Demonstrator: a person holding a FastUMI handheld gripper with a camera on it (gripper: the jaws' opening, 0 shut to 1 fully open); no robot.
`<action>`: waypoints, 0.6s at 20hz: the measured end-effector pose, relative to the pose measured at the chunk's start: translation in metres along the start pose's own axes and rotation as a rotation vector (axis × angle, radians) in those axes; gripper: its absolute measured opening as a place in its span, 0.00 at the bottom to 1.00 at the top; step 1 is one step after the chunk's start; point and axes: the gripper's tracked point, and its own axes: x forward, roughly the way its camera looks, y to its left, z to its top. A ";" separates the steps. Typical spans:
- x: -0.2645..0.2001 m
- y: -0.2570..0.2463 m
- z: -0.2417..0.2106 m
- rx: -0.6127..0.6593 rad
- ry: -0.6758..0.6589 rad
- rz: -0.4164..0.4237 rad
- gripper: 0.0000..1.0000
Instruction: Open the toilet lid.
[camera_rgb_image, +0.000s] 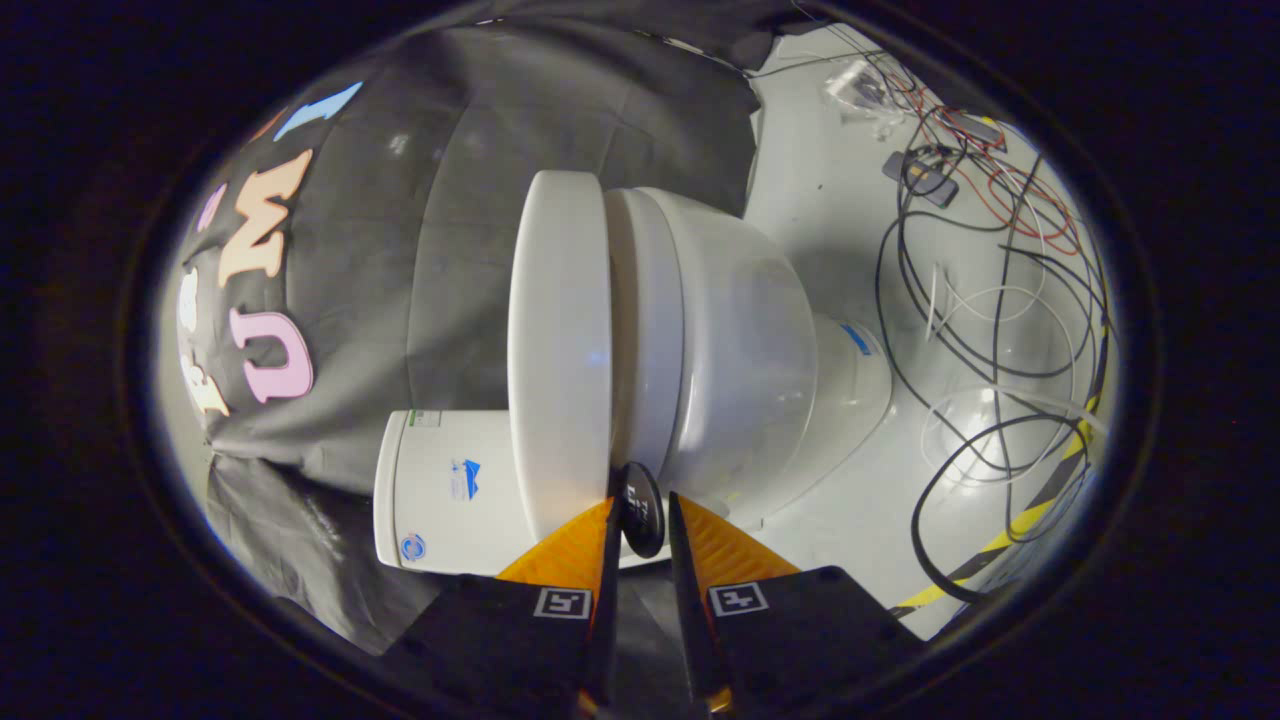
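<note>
A white toilet (720, 340) sits at the centre of the frame, seen rolled sideways, its closed lid (560, 350) facing the dark cloth wall (440, 200) at left and its cistern (445, 490) at lower left. The gripper (640, 515) rises from the bottom centre, its narrowly parted fingers (572, 550) flanking a small black round tab (640, 505) at the lid's edge; whether they press on it cannot be told. Tangled cables (990, 300) litter the pale floor (830, 200) at right.
</note>
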 end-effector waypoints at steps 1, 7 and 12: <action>0.001 0.001 0.001 -0.022 0.000 -0.003 0.29; -0.001 0.000 -0.001 -0.024 -0.006 0.000 0.29; -0.012 0.001 0.019 0.030 -0.073 0.041 0.29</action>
